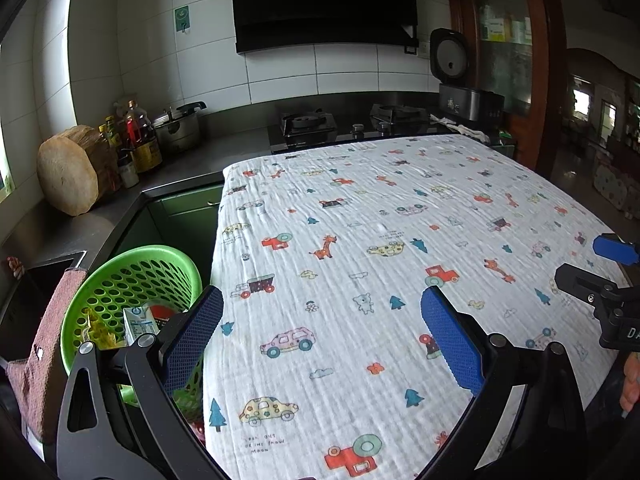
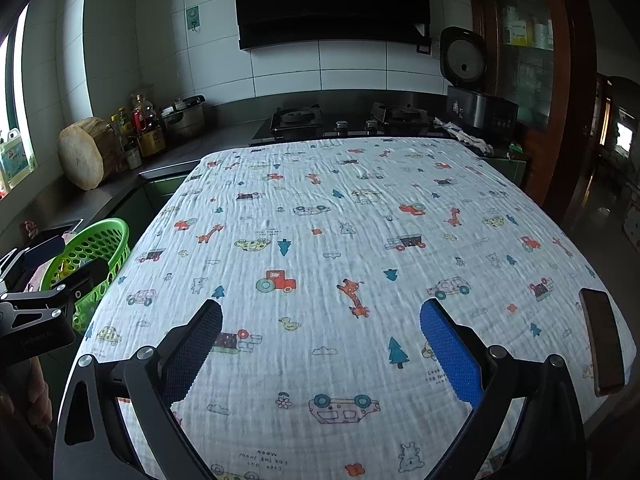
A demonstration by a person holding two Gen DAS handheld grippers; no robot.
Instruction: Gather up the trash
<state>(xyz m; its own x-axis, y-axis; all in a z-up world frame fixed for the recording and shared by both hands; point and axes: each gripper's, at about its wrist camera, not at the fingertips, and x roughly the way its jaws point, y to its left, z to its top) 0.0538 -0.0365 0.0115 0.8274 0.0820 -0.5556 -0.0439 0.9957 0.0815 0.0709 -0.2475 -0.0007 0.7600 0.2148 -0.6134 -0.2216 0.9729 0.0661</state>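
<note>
**Trash sits in the green basket; both grippers hover empty over the cloth**

The trash (image 1: 134, 322), a small carton and some yellow wrappers, lies inside the green perforated basket (image 1: 120, 276) at the lower left of the left wrist frame, just beside the left edge of the table. In the right wrist frame the same basket (image 2: 94, 254) shows at mid left, partly behind the other tool.

The left gripper (image 1: 322, 340) fills the bottom of its frame, its blue-padded jaws spread wide with nothing between them; its left finger overlaps the basket's rim in the picture. The right gripper (image 2: 320, 350) is likewise released, jaws apart above the patterned cloth (image 2: 340, 240), which covers the table and is printed with cars, giraffes and trees.

A dark phone (image 2: 602, 344) lies on the cloth at the lower right of the right wrist frame. A pinkish towel (image 1: 44, 344) hangs at the far lower left, next to the basket. Behind the table, a gas stove (image 1: 308, 124) sits upper centre, an open rice cooker (image 1: 460, 80) upper right, and a round wooden block (image 1: 70, 170) with bottles beside it at mid left.
</note>
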